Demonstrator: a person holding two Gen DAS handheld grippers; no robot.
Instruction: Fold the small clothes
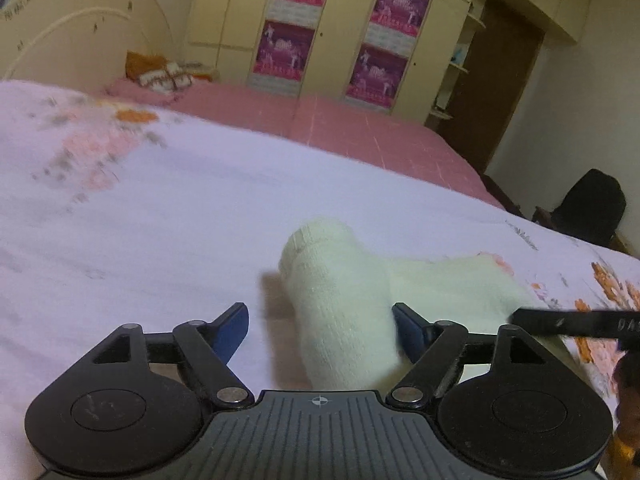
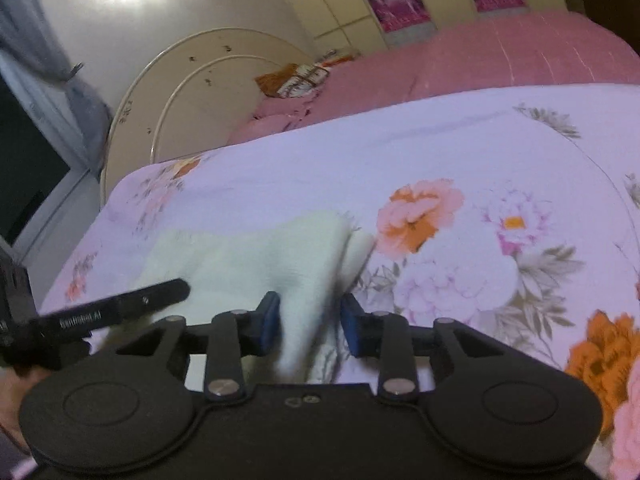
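**A:** Pale lilac cotton with orange and pink printed flowers, that is the bedspread (image 2: pixel 440 152) everything lies on. Behind it runs a pink checked quilt (image 1: pixel 360 132), and at the far end stands a cream arched headboard (image 1: pixel 72 40).

**B:** Along the back wall I see cream wardrobe doors (image 1: pixel 228 8) carrying magenta posters (image 1: pixel 400 8), with a dark brown door (image 1: pixel 504 80) to their right. A dark chair back (image 1: pixel 592 204) shows past the bed's edge.

**A:** And the garment?

**B:** A small cream-white knitted sock-like piece (image 1: pixel 340 300), lying on the bedspread near the front edge. In the left wrist view one ribbed tube of it rises from between the fingers, and a flatter part spreads away to the right.

**A:** The left gripper (image 1: pixel 320 332) has its blue-padded fingers (image 1: pixel 232 332) wide apart, one each side of the tube; the right-hand pad seems to touch the knit, the left-hand one stands clear.

**B:** The right gripper (image 2: pixel 310 328) is parted too, though less so, with a fold of the cloth running down between its pads (image 2: pixel 268 322). Whether they touch it, I cannot tell.

**A:** The lower end of the garment is hidden under both gripper bodies. Both views are smeared, so the knit's detail is lost on the right side.

**B:** A bundle of orange and white fabric (image 1: pixel 164 72) by the headboard is too blurred to name.
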